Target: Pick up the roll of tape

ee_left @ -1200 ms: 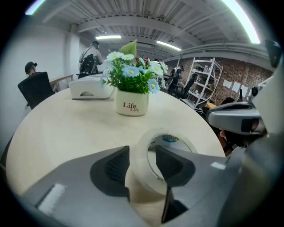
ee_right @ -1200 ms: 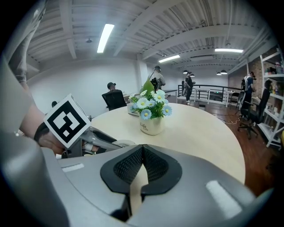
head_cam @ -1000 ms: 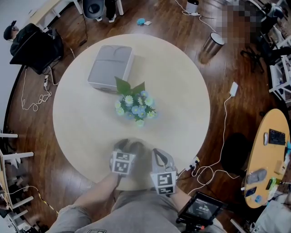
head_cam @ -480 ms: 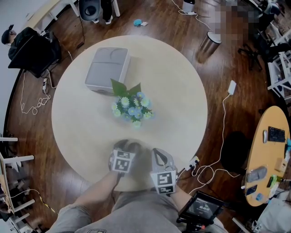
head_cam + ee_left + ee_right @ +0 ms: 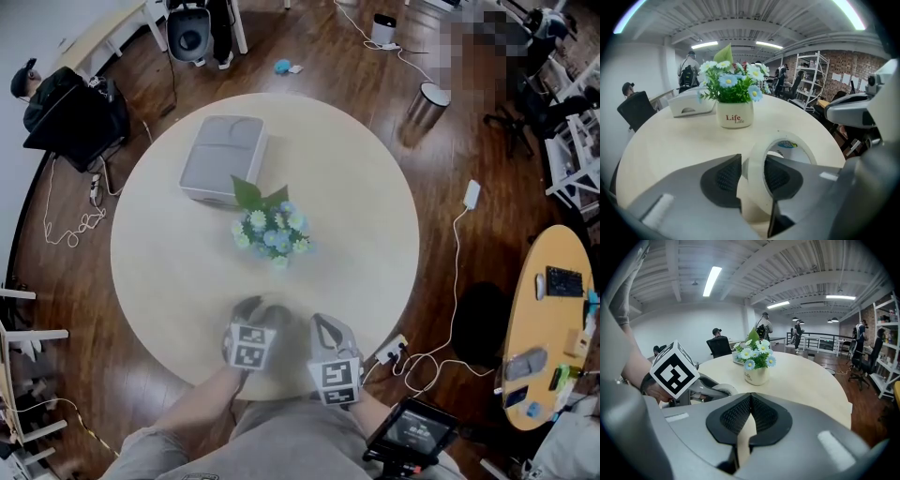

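Check the left gripper (image 5: pixel 752 161) first: its two dark ribbed pads (image 5: pixel 723 180) have just been closing and now stand on either side of the roll of tape (image 5: pixel 754 192), one pad against the outer face of the band and the other inside the ring. You have the roll clamped by its wall, standing on edge, with its open core facing forward and to the right. The lower edge of the roll is hidden behind the jaws, so you cannot tell whether it rests on the table (image 5: pixel 670 145) or is clear of it. Check the right gripper (image 5: pixel 750 399) next: its pads (image 5: pixel 736 416) meet at the tips and nothing is between them. In the head view, both grippers sit side by side at the near edge of the round table (image 5: pixel 169 272), the left gripper (image 5: pixel 255 319) just beside the right gripper (image 5: pixel 328 336), each with its marker cube toward you. The right gripper view shows the left gripper's marker cube (image 5: pixel 673 370) close at its left, with the pale roll (image 5: pixel 717 390) just beyond it. Farther out, near the table's centre, stands a white pot of blue and white flowers (image 5: pixel 272 230), well apart from both grippers. Beyond it, touching its leaves in the head view, lies a grey box (image 5: pixel 223 159).
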